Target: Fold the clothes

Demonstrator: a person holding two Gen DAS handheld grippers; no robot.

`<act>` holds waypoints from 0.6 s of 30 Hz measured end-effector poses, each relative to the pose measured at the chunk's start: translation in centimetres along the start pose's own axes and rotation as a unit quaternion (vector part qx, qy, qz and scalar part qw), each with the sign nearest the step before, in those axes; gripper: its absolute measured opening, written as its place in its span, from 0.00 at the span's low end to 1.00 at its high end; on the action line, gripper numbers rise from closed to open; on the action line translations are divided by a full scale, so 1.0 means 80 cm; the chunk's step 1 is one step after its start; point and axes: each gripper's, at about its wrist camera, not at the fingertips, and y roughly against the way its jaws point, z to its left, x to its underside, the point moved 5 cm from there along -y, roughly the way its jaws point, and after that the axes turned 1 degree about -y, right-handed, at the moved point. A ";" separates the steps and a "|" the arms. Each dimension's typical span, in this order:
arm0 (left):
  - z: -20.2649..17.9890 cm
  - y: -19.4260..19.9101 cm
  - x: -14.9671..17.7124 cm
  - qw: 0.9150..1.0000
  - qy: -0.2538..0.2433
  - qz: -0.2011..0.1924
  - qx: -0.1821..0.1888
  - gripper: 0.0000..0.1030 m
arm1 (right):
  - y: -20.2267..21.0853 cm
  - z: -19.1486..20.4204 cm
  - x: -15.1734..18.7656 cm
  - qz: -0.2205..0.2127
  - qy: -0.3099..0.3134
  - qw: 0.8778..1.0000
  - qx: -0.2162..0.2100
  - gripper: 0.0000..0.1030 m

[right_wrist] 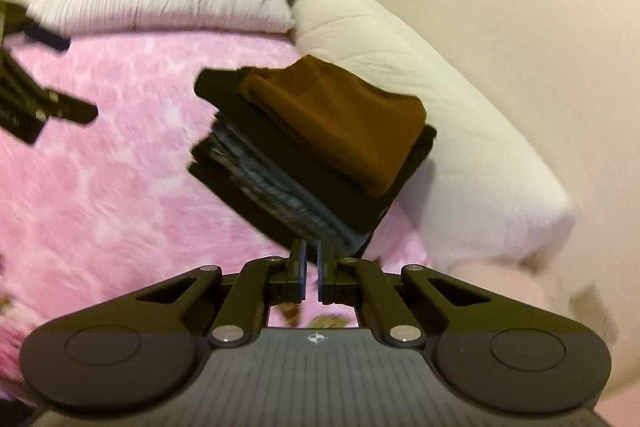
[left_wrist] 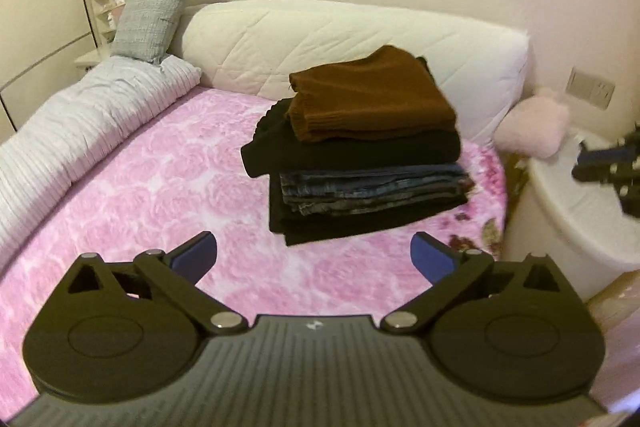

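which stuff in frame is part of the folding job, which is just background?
Job:
- brown knit, top of the pile
- black garment under it
- folded jeans
- black piece at the bottom
- left gripper, open, empty
- right gripper, shut, empty

Background:
- pink blanket
- grey pillow
- white quilted cushion
- striped duvet
- pink plush

Motion blur smears the pink bedspread (right_wrist: 100,187); frame edge crops the right tool (left_wrist: 608,167).

Grey pillow (left_wrist: 154,13), white quilt (left_wrist: 360,39), pink plush (left_wrist: 534,127).
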 end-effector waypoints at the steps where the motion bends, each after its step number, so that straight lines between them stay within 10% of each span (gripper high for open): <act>1: 0.001 0.009 0.002 1.000 0.009 -0.002 0.005 0.99 | 0.013 0.004 0.002 0.000 -0.019 1.000 0.003 0.08; 10: -0.012 0.038 0.004 0.998 0.053 0.013 0.023 0.99 | 0.084 -0.004 0.006 -0.004 -0.217 0.976 -0.004 0.80; 18: -0.007 0.038 -0.012 0.997 0.071 0.013 0.015 0.99 | 0.098 -0.008 -0.003 -0.001 -0.257 0.966 0.007 0.86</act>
